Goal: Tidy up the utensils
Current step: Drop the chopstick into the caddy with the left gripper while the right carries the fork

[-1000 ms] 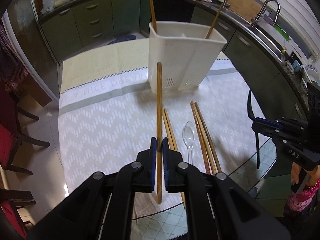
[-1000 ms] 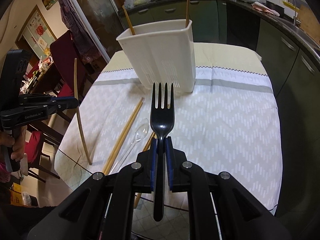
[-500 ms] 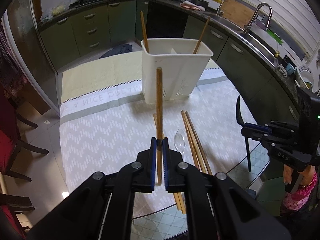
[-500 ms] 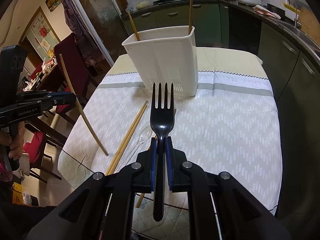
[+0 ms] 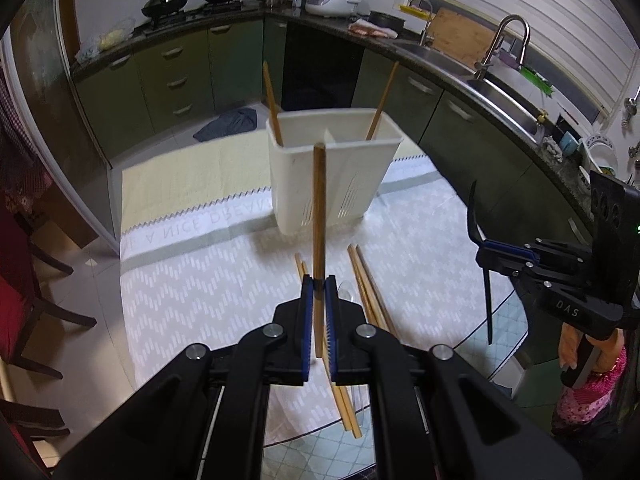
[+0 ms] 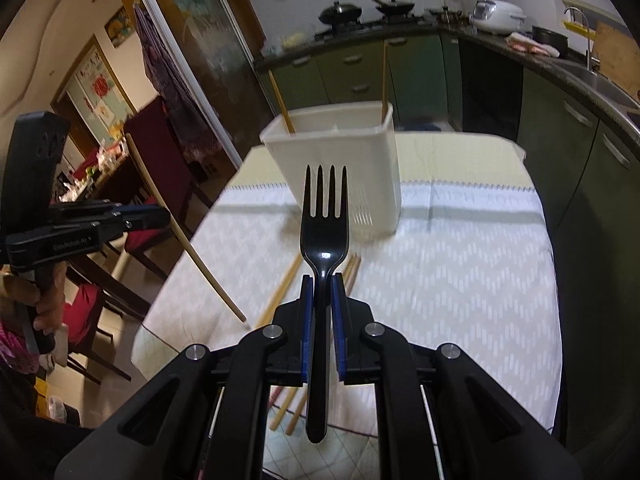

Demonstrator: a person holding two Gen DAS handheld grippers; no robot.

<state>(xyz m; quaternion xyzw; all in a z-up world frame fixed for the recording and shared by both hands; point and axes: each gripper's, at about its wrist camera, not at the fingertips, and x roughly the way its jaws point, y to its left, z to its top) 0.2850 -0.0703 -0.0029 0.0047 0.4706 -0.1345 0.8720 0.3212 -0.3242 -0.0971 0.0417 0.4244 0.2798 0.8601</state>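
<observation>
Chopstick (image 5: pixel 319 216) wooden, left claw (image 5: pixel 319 285) pinching | black fork (image 6: pixel 325 216) in right claw (image 6: pixel 322 280)

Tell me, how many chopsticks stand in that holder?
2. Left chopstick leans at one end of the white holder, right chopstick at the other. Shorter ones inside could be hidden.

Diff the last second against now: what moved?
Both claws rose and drew back from the holder, which looks smaller and farther in both views. The left claw keeps its chopstick, now more tilted in the right view; the right claw keeps the fork. Loose chopsticks and holder unmoved.
</observation>
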